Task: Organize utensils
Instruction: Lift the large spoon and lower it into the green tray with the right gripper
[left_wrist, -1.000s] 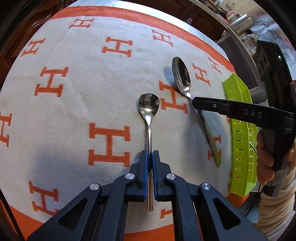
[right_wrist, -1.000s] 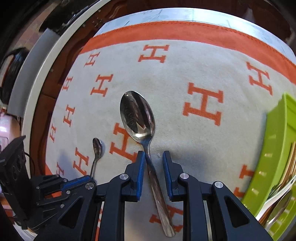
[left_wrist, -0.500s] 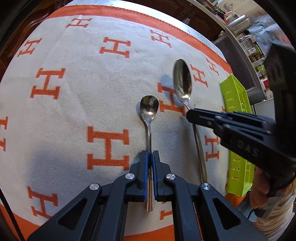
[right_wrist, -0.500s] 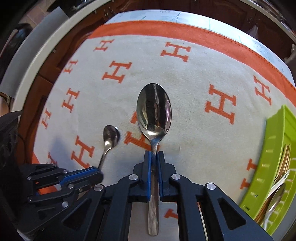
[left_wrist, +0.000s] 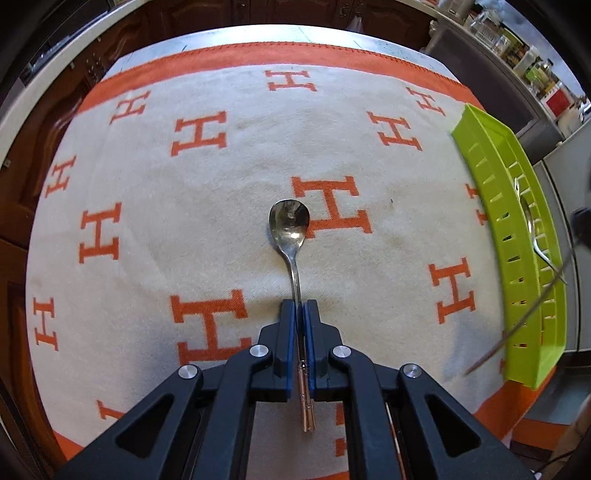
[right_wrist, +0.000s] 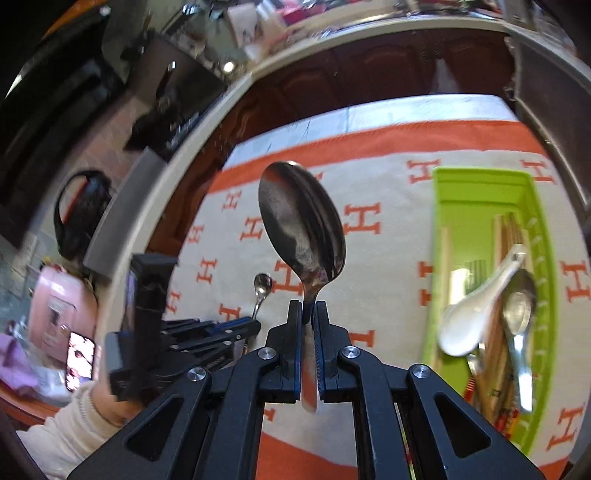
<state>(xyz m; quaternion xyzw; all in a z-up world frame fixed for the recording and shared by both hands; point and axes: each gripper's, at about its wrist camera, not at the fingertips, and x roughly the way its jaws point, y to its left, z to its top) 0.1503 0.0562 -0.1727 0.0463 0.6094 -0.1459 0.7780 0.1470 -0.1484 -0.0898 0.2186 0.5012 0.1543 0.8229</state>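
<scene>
Two spoons in hand: you hold one in each gripper, both clamped tight.
Left gripper: your left gripper (left_wrist: 300, 306) is closed on the thin handle of the small polished steel teaspoon with a copper-coloured handle end (left_wrist: 290, 229); the blue pads (left_wrist: 290, 332) press it from both sides.
Small spoon: its bowl faces up and points away from you over the cream cloth with orange H marks and an orange border (left_wrist: 221, 221) — whether the bowl touches the cloth, you cannot tell.
Right gripper: your right gripper (right_wrist: 307, 308) is shut on the neck of the large shiny steel tablespoon (right_wrist: 301, 221), just below the bowl.
Large spoon: it stands up off the cloth, bowl towards the far edge, handle end showing between the black fingers.
Tray: the lime-green slotted plastic utensil tray (right_wrist: 480, 188) lies on the cloth to the right of the big spoon.
Tray contents: a white ceramic soup spoon (right_wrist: 469, 321), a steel spoon (right_wrist: 519, 314) and wooden chopsticks (right_wrist: 508, 236) lie inside — the rest is blurred.
Your left hand: a cream sleeve (right_wrist: 62, 439) shows at the lower left of the right view.
</scene>
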